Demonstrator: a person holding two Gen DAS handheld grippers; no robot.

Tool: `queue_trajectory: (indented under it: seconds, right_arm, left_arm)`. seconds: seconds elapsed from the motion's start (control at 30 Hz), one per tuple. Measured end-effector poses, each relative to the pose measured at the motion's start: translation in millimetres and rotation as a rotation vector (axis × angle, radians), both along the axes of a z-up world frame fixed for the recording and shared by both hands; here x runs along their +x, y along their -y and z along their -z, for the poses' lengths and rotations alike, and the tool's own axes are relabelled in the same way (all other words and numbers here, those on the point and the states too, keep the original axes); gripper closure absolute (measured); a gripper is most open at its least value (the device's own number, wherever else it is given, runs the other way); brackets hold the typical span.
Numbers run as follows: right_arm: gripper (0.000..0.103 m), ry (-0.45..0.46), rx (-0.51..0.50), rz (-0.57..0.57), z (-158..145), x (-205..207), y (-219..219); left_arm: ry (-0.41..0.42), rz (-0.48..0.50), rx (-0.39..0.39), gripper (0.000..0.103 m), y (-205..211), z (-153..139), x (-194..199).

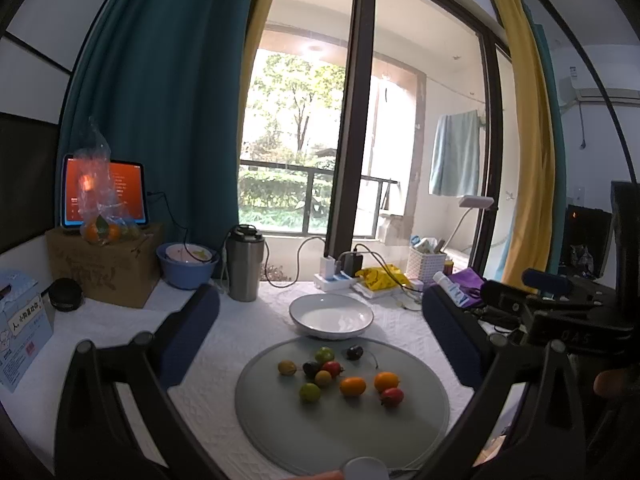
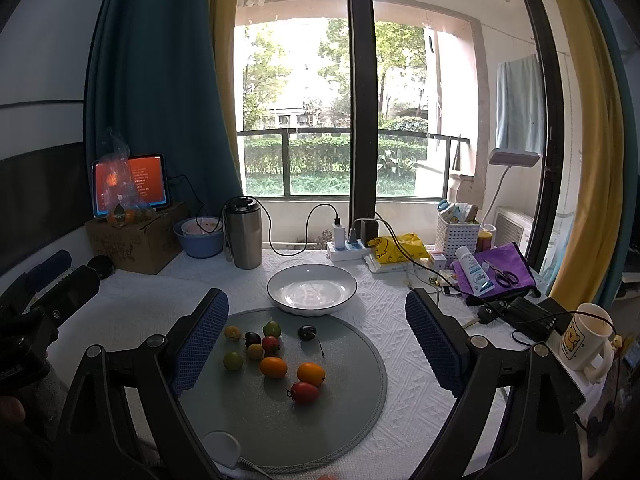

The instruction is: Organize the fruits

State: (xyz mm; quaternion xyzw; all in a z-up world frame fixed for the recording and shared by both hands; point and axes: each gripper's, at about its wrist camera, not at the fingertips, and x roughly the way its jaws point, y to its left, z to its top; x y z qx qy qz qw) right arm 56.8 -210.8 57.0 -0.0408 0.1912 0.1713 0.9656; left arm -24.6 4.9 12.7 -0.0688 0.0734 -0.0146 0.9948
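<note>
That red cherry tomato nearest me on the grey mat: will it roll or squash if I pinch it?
The red cherry tomato looks rounded and smooth on the flat grey mat, so a nudge would probably set it rolling. Its glossy skin suggests it may slip between the pads, and it is likely soft, so close gently. The right gripper is wide open above the mat.
</note>
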Motion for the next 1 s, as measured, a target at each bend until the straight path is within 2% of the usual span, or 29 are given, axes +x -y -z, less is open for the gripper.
queue_trajectory:
  seconds: [1.0]
  right_arm:
    - [0.011,-0.015,-0.003,-0.002,1.5,-0.9,-2.4]
  left_arm:
    - [-0.003,0.005,0.002,0.001,6.1,1.7,0.1]
